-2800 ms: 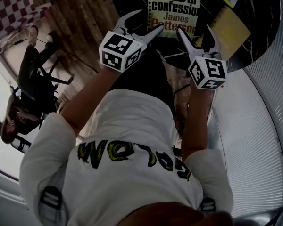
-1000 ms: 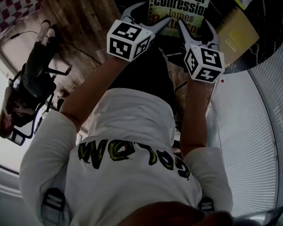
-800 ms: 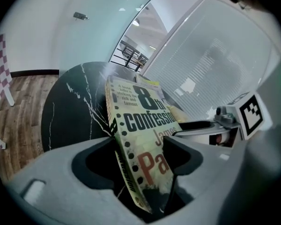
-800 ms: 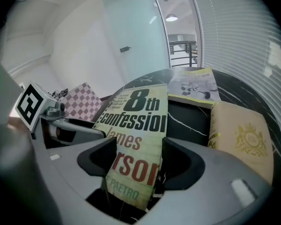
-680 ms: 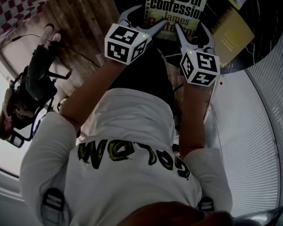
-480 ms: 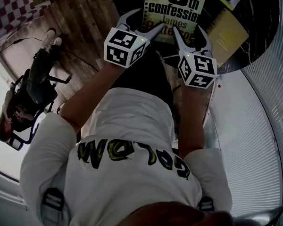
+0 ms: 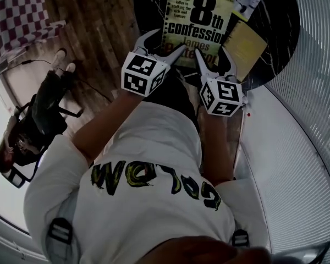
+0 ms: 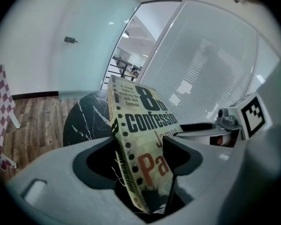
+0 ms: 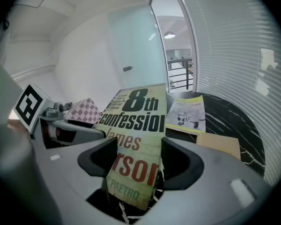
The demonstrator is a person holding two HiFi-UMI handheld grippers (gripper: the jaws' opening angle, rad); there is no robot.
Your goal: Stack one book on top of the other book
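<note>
Dark marble worktop (image 7: 289,21) carries a tan book (image 7: 245,43) at right; the paperback (image 7: 201,23), judged light and flexible, is raised above its near side, left gripper (image 7: 164,42) and right gripper (image 7: 212,58) each clamped on a near corner to limit sag.

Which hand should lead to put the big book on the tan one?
Right, probably. Both the left hand-held gripper and the right hand-held gripper clamp the big book by its near edge, but the tan book lies on the table next to the right one.
</note>
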